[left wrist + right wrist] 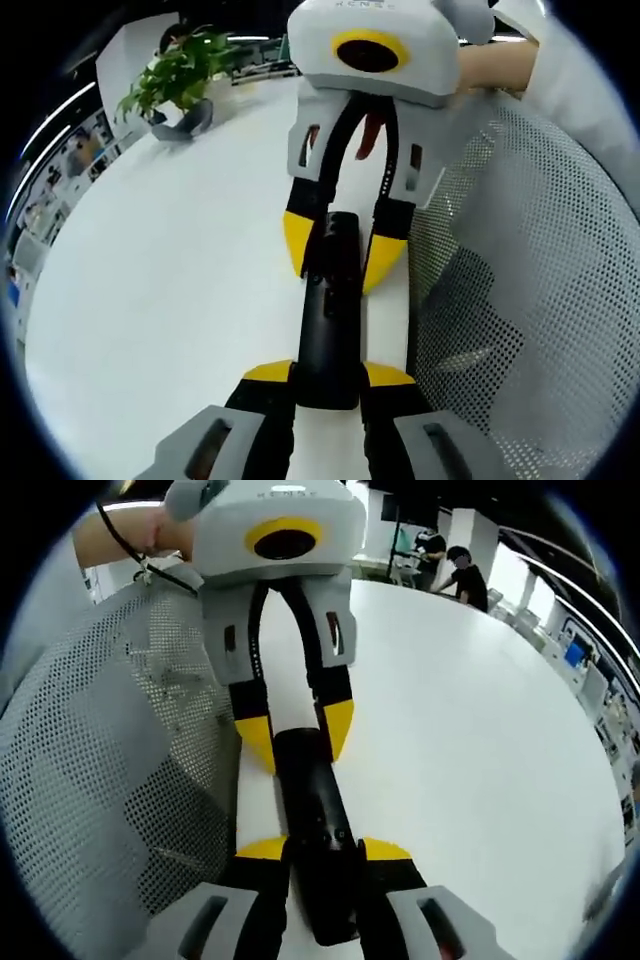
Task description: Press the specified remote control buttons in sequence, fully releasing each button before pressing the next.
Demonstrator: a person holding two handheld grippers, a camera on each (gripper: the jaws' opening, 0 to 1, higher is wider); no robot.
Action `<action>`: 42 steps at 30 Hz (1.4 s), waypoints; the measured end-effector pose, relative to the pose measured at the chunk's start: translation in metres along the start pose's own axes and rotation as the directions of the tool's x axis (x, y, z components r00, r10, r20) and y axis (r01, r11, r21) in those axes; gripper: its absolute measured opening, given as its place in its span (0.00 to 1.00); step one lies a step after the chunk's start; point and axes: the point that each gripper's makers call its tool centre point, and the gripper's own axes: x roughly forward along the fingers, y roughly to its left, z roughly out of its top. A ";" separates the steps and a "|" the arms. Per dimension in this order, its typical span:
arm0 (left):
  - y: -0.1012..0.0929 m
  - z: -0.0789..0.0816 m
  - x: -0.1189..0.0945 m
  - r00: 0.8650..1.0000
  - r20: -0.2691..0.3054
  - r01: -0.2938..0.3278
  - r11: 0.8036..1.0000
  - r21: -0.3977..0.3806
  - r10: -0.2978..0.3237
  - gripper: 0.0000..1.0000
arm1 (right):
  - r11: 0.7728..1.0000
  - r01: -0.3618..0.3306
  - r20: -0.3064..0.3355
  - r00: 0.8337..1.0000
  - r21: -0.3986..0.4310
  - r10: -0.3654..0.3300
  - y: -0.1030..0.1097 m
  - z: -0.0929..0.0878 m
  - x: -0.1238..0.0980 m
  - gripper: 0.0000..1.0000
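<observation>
Holding one end of the remote [330, 320], the left gripper [330, 385] has its yellow tips clamped on either side of the black body above the white bench [170, 300]. The remote's long axis runs straight ahead to the right gripper [345, 245], whose tips close on the far end. A mesh chair [530, 300] stands beside the bench, a plant [180, 80] well behind.

From the right gripper view the same line reverses: right gripper [322, 865] shut on the near end of the remote [312, 810], left gripper [295, 730] opposite. Buttons seem to face up, though they are too dark to read. With both ends pinched, neither gripper is free to press.
</observation>
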 end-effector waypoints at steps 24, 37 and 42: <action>0.020 0.004 -0.050 0.983 0.095 -0.127 0.949 -0.287 0.160 0.27 | 0.999 -0.019 0.007 1.000 -0.039 0.019 0.006 0.000 0.001 0.21; 0.044 0.017 -0.143 0.701 0.395 -0.256 0.727 -0.638 0.594 0.83 | 1.000 -0.015 0.026 1.000 -0.023 0.016 0.005 0.000 0.002 0.21; 0.050 0.025 -0.194 0.444 0.476 -0.266 0.619 -0.739 0.759 1.00 | 1.000 -0.015 0.020 1.000 -0.024 0.015 0.005 0.000 0.002 0.22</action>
